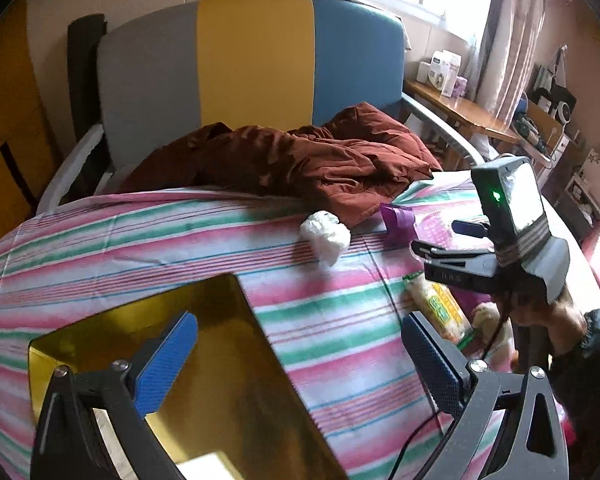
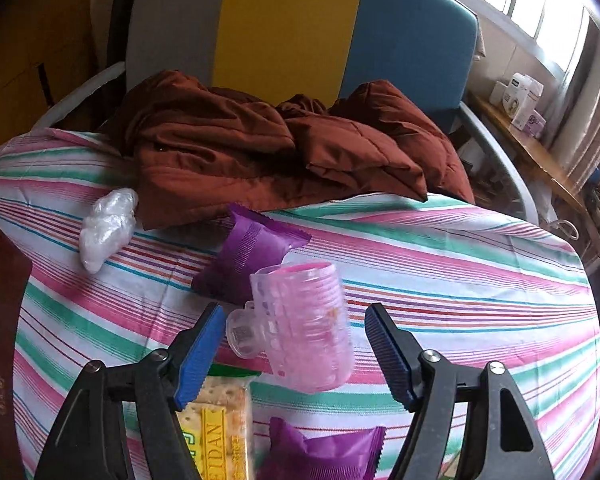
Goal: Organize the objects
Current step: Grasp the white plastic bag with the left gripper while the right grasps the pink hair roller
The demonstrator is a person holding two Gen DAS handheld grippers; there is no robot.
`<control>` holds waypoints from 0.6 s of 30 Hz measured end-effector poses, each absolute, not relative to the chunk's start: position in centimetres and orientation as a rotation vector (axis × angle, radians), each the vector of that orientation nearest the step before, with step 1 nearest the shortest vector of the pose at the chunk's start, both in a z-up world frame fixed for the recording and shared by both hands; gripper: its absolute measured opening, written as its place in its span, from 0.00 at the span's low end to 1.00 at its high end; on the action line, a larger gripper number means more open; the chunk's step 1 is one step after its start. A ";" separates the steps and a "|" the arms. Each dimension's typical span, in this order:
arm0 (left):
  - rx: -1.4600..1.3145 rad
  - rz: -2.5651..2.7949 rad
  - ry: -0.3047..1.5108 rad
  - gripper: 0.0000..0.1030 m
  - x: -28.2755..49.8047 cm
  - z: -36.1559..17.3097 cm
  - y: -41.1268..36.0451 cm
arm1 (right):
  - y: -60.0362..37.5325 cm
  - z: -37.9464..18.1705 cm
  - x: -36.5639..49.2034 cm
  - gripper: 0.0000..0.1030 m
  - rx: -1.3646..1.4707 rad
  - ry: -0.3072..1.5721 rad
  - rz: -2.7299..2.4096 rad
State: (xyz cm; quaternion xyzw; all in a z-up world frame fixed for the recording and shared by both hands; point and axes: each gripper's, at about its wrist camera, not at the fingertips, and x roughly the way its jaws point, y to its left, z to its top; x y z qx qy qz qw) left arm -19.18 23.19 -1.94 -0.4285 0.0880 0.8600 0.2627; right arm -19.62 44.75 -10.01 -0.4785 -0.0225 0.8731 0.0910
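A translucent pink plastic cup (image 2: 300,324), ribbed around its wall and with a small clear handle, lies tipped on the striped bed sheet (image 2: 460,280) near the bed's near edge. It sits between the blue ridged pads of the right hand-held gripper (image 2: 296,356), whose jaws stand wide and clear of it on both sides, holding nothing. Just behind the cup lies a glossy purple crimped-edge packet (image 2: 248,256); a second purple packet (image 2: 324,456) and a cracker pack (image 2: 216,428) in clear wrap with yellow lettering lie at the near edge. A crumpled white plastic wad (image 2: 108,228) rests toward the bed's left side, touching a rumpled rust-brown quilted jacket (image 2: 280,148) heaped at the far edge against a grey, yellow and blue headboard (image 2: 292,28).

Only the left wrist view shows a smooth gold-lined box (image 1: 220,380) open on the sheet, directly under the left hand-held gripper (image 1: 300,360), whose blue textured pads are spread wide with nothing held. That view also shows the right hand-held gripper from the side, angled downward, gripped by a hand (image 1: 540,308) in a dark sleeve. The pink cup is barely visible there.
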 end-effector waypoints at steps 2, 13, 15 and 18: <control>-1.175 2.312 0.235 0.91 -20.0 -2.2 24.1 | 44.9 -10.3 -19.7 0.62 -1.427 -0.059 2.603; -1.369 2.268 0.130 0.73 -26.5 -6.0 29.6 | 47.2 -6.2 -18.3 0.62 -1.342 0.159 2.673; -1.410 2.266 0.106 0.73 -27.7 -6.9 30.5 | 47.3 -5.6 -18.1 0.62 -1.321 0.184 2.689; -1.467 2.274 0.088 0.73 -29.2 -8.3 31.4 | 47.6 -5.1 -18.0 0.62 -1.301 0.218 2.712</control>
